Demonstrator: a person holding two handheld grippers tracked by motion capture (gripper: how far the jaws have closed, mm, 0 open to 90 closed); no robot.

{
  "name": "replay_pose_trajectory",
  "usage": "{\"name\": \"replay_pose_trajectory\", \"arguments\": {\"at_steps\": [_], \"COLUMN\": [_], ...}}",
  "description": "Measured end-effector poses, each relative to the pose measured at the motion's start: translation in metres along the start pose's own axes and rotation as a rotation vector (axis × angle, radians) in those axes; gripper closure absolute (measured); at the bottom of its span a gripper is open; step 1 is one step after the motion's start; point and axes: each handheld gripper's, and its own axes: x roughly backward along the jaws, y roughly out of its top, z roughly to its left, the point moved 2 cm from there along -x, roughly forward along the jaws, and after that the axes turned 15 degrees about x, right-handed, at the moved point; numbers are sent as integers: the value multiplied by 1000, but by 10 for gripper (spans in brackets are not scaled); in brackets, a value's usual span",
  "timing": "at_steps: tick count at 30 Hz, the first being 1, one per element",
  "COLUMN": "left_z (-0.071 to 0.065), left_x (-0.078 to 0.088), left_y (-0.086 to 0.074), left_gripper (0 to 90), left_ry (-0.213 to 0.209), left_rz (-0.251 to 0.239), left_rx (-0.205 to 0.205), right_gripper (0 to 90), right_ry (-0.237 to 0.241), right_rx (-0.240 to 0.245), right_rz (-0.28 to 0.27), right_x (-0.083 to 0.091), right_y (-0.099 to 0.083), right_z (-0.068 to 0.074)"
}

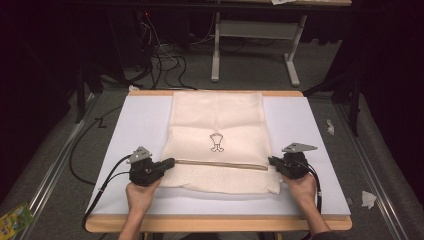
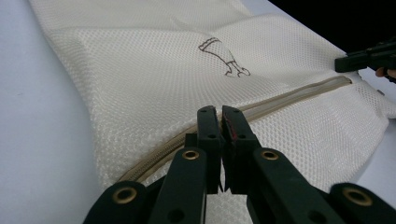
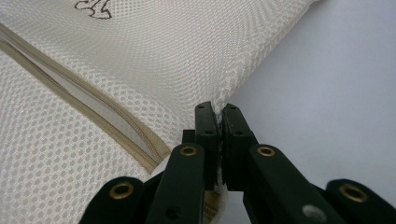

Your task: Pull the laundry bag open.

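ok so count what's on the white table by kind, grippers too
mesh bag: 1
zipper on the bag: 1
printed figure on the bag: 1
grippers: 2, left gripper and right gripper, both shut on the bag's edges
total: 5

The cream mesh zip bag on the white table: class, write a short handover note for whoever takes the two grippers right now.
Left gripper: shut at the left end of the beige zip, apparently on fabric or the pull; not clear which.
Right gripper: shut on the bag's right edge, beside the zip's end.
Cream mesh zip bag: flat on the white table, printed side up.
Done: both ends gripped.
Left: probably work the zip; whether it is fully closed is unclear.
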Motion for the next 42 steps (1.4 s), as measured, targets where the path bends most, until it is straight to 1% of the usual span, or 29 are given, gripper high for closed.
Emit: {"name": "replay_pose_trajectory", "arguments": {"at_steps": [2, 6, 12, 15, 25, 26, 27, 28, 29, 33, 41, 42], "left_z": [1, 1, 3, 5, 6, 6, 7, 7, 7, 8, 10, 11], "left_x": [-1, 0, 2, 4, 4, 4, 4, 5, 6, 10, 10, 11], "left_y": [0, 2, 4, 4, 5, 5, 5, 6, 6, 8, 10, 10], "left_gripper": [869, 869, 869, 869, 869, 869, 869, 869, 869, 869, 870, 869], "left_ry": [1, 6, 15, 21, 16, 15, 19, 13, 6, 10, 14, 25], "left_rz": [3, 4, 3, 2, 3, 1, 1, 1, -1, -11, -2, -3], "left_rx": [6, 5, 4, 6, 4, 5, 4, 12, 16, 21, 20, 15], "right_gripper": [882, 882, 882, 882, 882, 882, 882, 882, 882, 882, 884, 884], "right_ry": [2, -1, -5, -11, -11, -10, -16, -17, -18, -23, -16, -21], "right_rx": [3, 11, 6, 2, 10, -1, -9, -16, -14, -17, -21, -20], "right_rz": [5, -5, -1, -8, -10, -23, -25, -31, -28, -31, -34, -32], "right_x": [1, 3, 2, 3, 4, 6, 7, 7, 7, 8, 9, 9], "right_y": [1, 3, 2, 2, 3, 4, 4, 3, 3, 1, 2, 2], "right_z": [0, -1, -2, -3, -3, -4, -5, -6, -7, -9, -10, -9]}}
